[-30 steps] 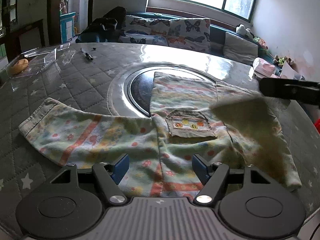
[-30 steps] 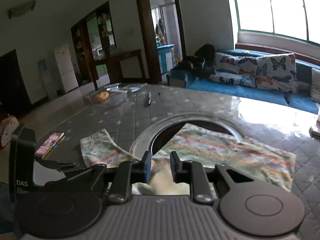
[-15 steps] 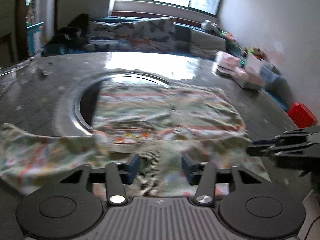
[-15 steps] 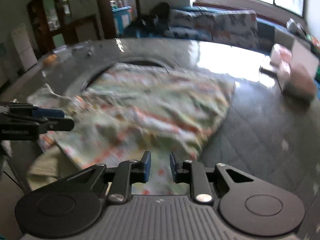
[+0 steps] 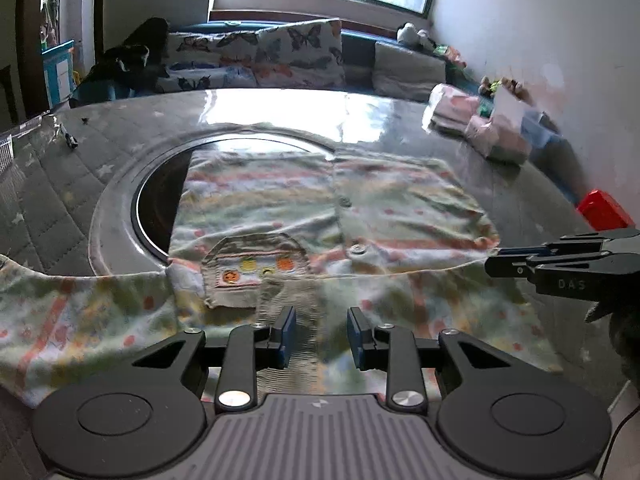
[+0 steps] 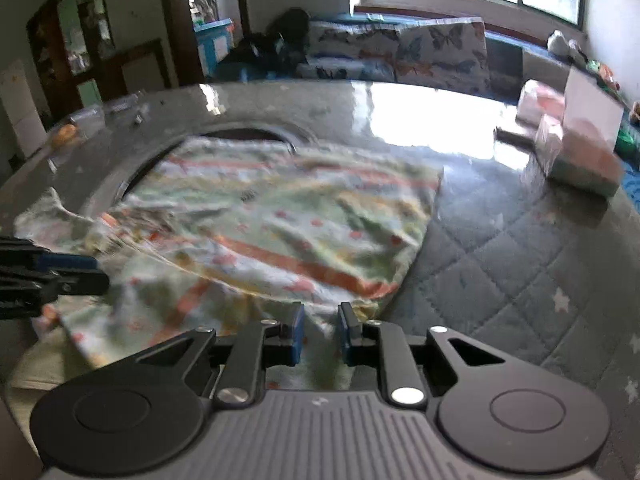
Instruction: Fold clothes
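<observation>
— What lay nearest, and where was the room to move?

— Nearest, the patterned shirt (image 5: 256, 208) was spread flat on the round table (image 5: 56, 184), its near hem running under both tools. One sleeve (image 5: 76, 320) stretched out to the left, close to the table's near rim. In the right wrist view, bare quilted cover (image 6: 520, 272) lay open beside the shirt's right edge.

— And the tools?

— The left gripper (image 5: 318, 334) had its jaws parted, with the ribbed collar (image 5: 290, 300) lying in the gap; the pads did not press it. The right gripper (image 6: 320, 334) had a narrower gap, with cloth between the pads; whether they pinched it I could not tell. In the left view it (image 5: 520, 264) reached in sideways at the folded flap's edge.

— Further out?

— A pocket (image 5: 256, 268) with orange patches, then the dark round inset (image 5: 160, 196) partly covered by the shirt. A marker (image 5: 69, 139) lay far left, stacked packets (image 6: 576, 148) far right, and a butterfly-print sofa (image 5: 260, 60) beyond.
</observation>
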Available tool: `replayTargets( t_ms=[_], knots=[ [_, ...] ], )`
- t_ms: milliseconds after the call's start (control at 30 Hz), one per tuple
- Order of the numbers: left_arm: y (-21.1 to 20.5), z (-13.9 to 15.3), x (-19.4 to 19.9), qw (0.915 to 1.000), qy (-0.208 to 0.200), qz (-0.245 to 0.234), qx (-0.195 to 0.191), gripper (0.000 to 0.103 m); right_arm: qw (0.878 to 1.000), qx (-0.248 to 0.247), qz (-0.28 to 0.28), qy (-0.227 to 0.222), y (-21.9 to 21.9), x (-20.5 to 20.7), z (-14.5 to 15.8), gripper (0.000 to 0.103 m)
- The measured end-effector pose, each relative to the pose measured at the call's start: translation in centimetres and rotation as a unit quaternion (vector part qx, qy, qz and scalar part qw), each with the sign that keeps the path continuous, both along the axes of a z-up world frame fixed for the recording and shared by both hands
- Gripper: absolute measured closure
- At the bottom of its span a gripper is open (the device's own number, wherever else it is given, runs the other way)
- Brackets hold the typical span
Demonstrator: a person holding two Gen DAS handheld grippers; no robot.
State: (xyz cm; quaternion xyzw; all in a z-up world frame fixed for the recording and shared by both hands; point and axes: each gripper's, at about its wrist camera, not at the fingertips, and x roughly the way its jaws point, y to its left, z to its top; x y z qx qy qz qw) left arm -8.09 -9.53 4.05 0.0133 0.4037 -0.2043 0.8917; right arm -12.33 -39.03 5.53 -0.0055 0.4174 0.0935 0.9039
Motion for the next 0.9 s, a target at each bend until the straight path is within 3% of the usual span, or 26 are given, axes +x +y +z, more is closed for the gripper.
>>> replayTargets(
  t_ms=[233,433,467,667,767,900],
  knots=[
    [1.1,-0.1,0.1,1.0,0.0,0.009,-0.001,0.072,0.999,-0.002,0.043,-0.014,2.0,-1.1,1.2,0.083],
    [4.7,1.2,-0.2,0.9979,-0.012,0.063,-0.003,0.068,0.992,0.008,0.122,-0.024,7.0,-1.1,2.4,0.083],
    [5.5,1.3,-0.2,0.997,-0.013,0.076,-0.003,0.063,0.991,0.01,0.133,-0.024,7.9,-1.0,2.4,0.083],
    [9.9,1.5,-0.3,0.9899,-0.017,0.141,0.005,0.057,0.983,0.0,0.184,0.0,12.3,-1.1,0.4,0.08],
    [12.1,1.4,-0.3,0.985,-0.017,0.172,0.007,0.057,0.981,-0.028,0.194,-0.01,13.3,-1.6,-0.2,0.078],
    [15.0,1.3,-0.1,0.977,-0.018,0.212,0.009,0.056,0.981,-0.022,0.193,-0.024,13.7,-1.5,0.7,0.078]
  ],
)
